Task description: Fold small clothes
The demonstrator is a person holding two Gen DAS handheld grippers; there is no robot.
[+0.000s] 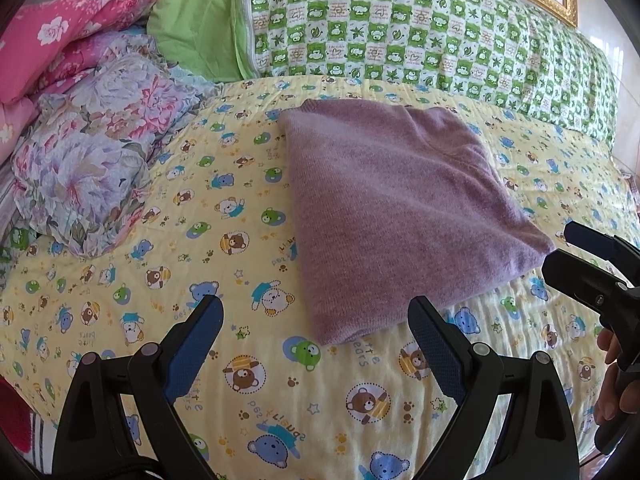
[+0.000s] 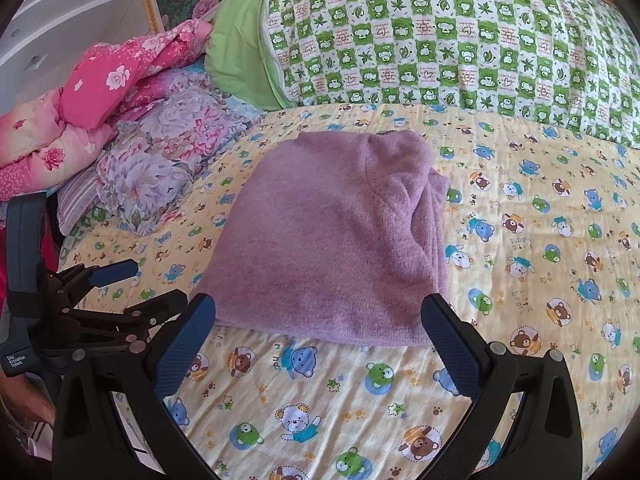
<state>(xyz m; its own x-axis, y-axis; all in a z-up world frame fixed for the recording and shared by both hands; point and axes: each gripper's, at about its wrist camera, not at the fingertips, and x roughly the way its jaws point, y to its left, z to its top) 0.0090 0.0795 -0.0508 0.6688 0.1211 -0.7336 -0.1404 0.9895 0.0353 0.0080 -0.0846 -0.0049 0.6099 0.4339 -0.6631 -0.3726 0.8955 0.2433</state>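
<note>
The purple sweater (image 1: 400, 208) is lying folded into a compact bundle on the yellow bear-print sheet (image 1: 280, 400), at about twelve o'clock from both tools. The left gripper (image 1: 316, 344) is hovering just short of the bundle's near corner with its fingers spread apart and nothing between them. The right gripper (image 2: 320, 344) is doing the same from its side — fingers wide, empty, the near hem sitting just beyond the tips.

In the right wrist view the bundle's edge at three o'clock is looking untidy: several layers are bunching there rather than stacking flush. That is the likely trouble. If either tool pinches only the top layer, the fold beneath could slide out and the bundle could open. The sheet itself is wrinkling slightly under the sweater, so a low grasp might catch sheet along with knit — dragging both.

The floral bedding (image 1: 92, 160) is piled at ten o'clock and the green checked pillow (image 1: 420, 28) is lying at twelve, both apart from the sweater.
</note>
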